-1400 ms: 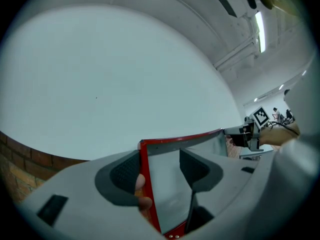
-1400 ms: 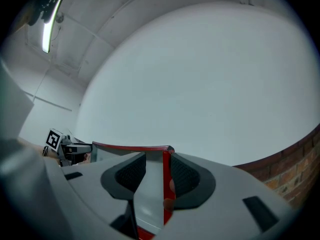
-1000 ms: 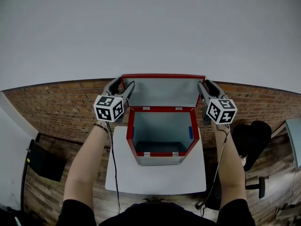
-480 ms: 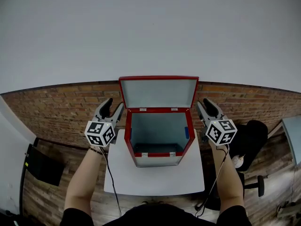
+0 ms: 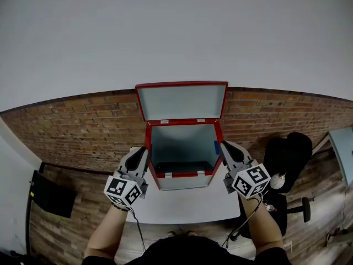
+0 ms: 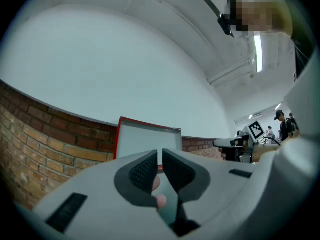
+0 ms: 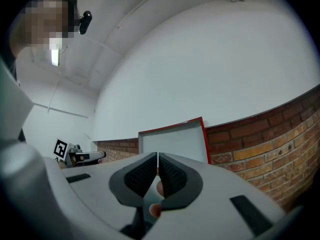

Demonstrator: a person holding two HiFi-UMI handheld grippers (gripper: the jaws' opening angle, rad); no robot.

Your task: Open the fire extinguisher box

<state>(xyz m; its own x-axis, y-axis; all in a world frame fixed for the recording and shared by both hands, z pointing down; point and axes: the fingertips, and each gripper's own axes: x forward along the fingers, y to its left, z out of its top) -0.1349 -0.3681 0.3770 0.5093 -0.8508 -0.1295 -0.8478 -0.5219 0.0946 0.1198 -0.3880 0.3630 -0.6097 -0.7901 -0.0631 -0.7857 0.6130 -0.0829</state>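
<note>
On the far half of the white table (image 5: 187,206) the red fire extinguisher box (image 5: 182,176) stood upright, mouth upward, lid (image 5: 181,101) raised behind. My left gripper (image 5: 142,152) and right gripper (image 5: 225,147), over the table's sides, were closing empty, jaws almost together.

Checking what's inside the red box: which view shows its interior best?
The head view: it looks down into the open red box, onto its grey inner walls. Both gripper views catch only the raised lid.
</note>
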